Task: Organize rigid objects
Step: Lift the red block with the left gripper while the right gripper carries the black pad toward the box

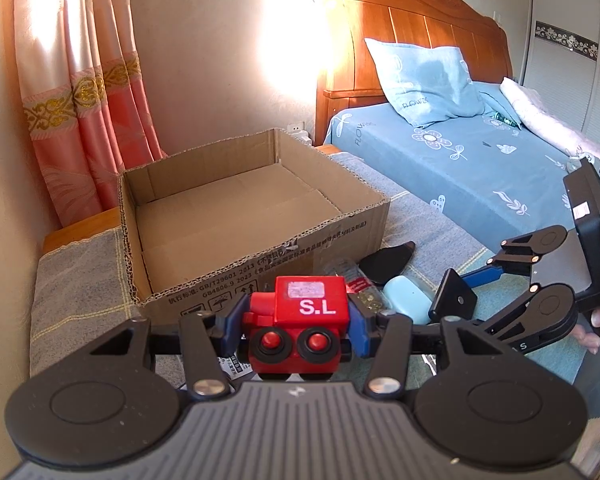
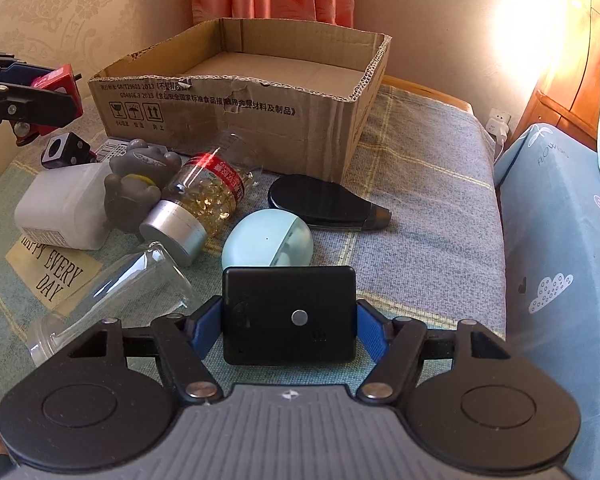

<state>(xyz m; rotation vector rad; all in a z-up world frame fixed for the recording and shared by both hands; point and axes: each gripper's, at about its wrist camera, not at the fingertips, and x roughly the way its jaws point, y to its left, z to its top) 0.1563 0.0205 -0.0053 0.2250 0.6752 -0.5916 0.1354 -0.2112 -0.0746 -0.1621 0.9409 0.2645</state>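
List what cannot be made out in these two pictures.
- Underside of the red toy block marked S.L: left wrist view, hidden by the gripper body.
- Whether the right gripper presses the flat black box: unclear.
- Front floor of the open cardboard box: right wrist view, behind its wall.

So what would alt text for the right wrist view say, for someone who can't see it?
A hand-held claw grips a flat black box above a cloth-covered table, facing an empty cardboard box. Nearby lie a capsule bottle, a pale blue round case and a clear glass.
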